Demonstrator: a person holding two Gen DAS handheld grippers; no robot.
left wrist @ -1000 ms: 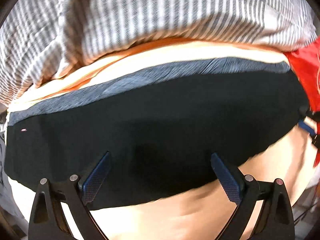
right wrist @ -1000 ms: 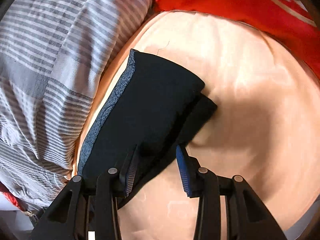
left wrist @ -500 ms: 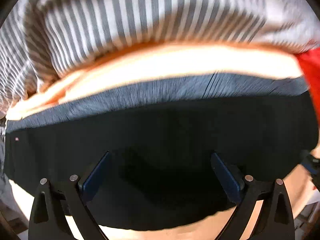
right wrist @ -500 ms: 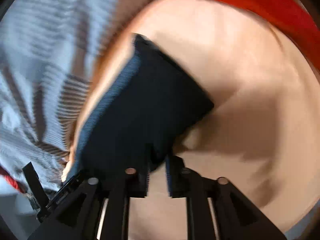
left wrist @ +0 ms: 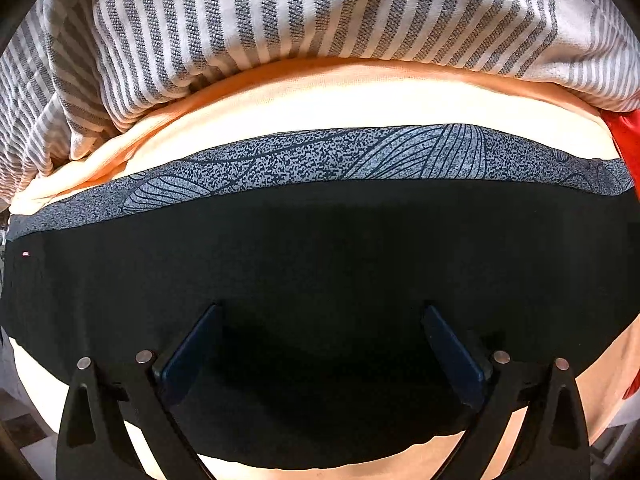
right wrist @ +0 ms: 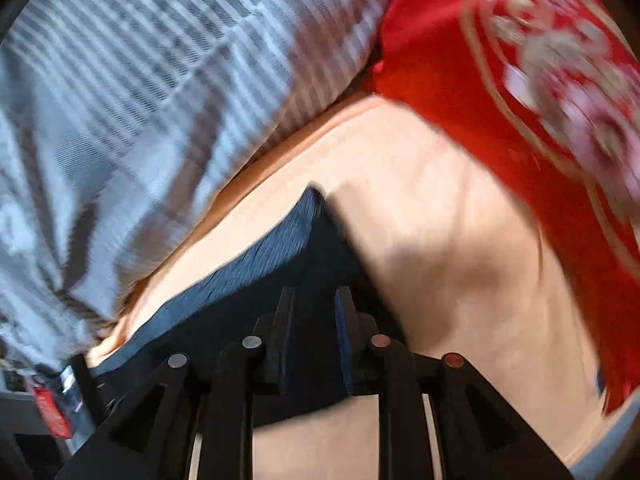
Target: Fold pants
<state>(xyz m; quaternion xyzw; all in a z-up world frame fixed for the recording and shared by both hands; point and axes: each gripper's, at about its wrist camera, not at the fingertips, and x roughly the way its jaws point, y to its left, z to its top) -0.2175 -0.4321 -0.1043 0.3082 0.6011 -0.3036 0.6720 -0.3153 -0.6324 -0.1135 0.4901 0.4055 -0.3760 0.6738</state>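
Observation:
The folded black pants (left wrist: 320, 256) lie flat on a peach sheet (left wrist: 360, 100), with a grey patterned band (left wrist: 320, 160) along their far edge. My left gripper (left wrist: 322, 312) is open, its blue pads spread wide just above the near half of the pants. In the right wrist view the pants (right wrist: 280, 272) show as a narrow dark strip seen end-on. My right gripper (right wrist: 316, 300) has its jaws nearly together on the pants' near end, with dark cloth between them.
A grey-and-white striped blanket (left wrist: 320, 12) is bunched behind the pants and also shows in the right wrist view (right wrist: 140, 100). A red patterned cloth (right wrist: 520, 80) lies at the right. Bare peach sheet (right wrist: 460, 260) lies right of the pants.
My left gripper has moved forward over the pants, staying open. My right gripper has closed from open onto the pants' end and swung, so the pants now look shorter.

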